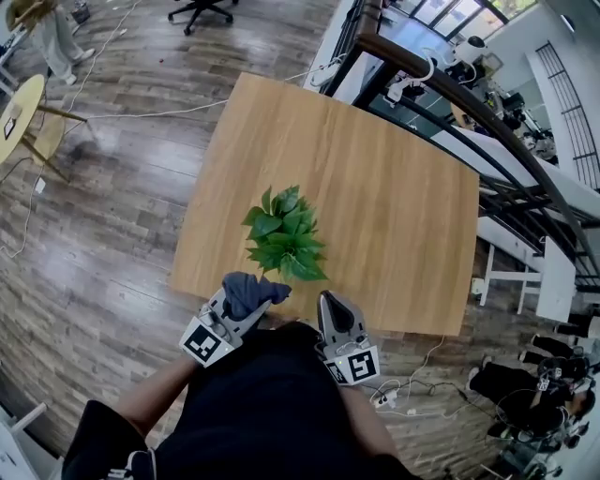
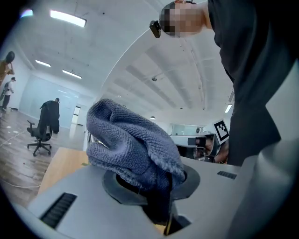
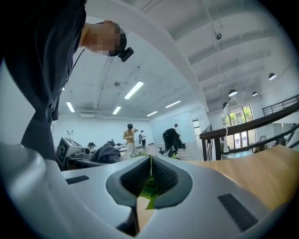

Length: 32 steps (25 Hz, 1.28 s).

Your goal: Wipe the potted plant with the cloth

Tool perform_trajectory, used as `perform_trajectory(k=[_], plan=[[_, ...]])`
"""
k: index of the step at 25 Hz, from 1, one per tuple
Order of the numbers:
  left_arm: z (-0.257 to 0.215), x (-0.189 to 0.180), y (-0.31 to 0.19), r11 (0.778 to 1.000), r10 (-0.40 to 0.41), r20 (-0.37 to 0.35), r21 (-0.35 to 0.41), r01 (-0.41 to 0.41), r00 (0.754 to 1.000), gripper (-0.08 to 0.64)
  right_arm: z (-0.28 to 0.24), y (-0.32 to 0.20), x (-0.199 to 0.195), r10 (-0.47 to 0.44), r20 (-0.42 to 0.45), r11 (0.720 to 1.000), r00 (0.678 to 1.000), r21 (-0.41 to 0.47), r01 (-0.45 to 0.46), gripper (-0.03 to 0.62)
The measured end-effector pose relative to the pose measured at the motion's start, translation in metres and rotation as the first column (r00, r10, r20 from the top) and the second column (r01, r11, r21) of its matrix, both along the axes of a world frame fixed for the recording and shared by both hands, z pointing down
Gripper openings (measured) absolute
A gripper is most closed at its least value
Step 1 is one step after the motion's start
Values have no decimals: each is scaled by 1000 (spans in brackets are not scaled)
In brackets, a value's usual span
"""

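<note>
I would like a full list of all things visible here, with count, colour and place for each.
table: one, light wood, centre of the head view
potted plant: one, green leaves, on the table near its close edge
cloth: one, grey-blue, bunched at the close table edge
office chair: one, black, on the floor beyond the table
railing: one, dark, right of the table
left gripper: one, grey, shut on the cloth
right gripper: one, grey, jaws together, near the plant's leaves
</note>
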<state>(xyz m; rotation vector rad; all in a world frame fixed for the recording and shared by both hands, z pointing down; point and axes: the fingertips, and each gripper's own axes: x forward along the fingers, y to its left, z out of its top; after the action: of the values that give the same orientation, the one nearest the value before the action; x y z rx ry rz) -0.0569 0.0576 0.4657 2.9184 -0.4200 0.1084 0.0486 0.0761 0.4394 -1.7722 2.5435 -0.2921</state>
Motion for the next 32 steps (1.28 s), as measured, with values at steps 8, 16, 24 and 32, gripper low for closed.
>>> perform_trajectory(k=[8,16,24,32], plan=[[-20,39,21,1000,-11,18,1,11,1000,94,-74,6,-8,-96,-103,960,990,253,120,21],[-39,83,34,993,-108,21,56,107,994,92,-72,28,17,-137,-117,957,984,240,162,20],[-48,99,58,980,-188,29,73,185,982,92,-75,47,51,-110,-171,965,979,217,146,17],[-59,108,99,956,-279,-20,91,280,960,92,-87,80,59,-161,-171,951,972,235,199,17]])
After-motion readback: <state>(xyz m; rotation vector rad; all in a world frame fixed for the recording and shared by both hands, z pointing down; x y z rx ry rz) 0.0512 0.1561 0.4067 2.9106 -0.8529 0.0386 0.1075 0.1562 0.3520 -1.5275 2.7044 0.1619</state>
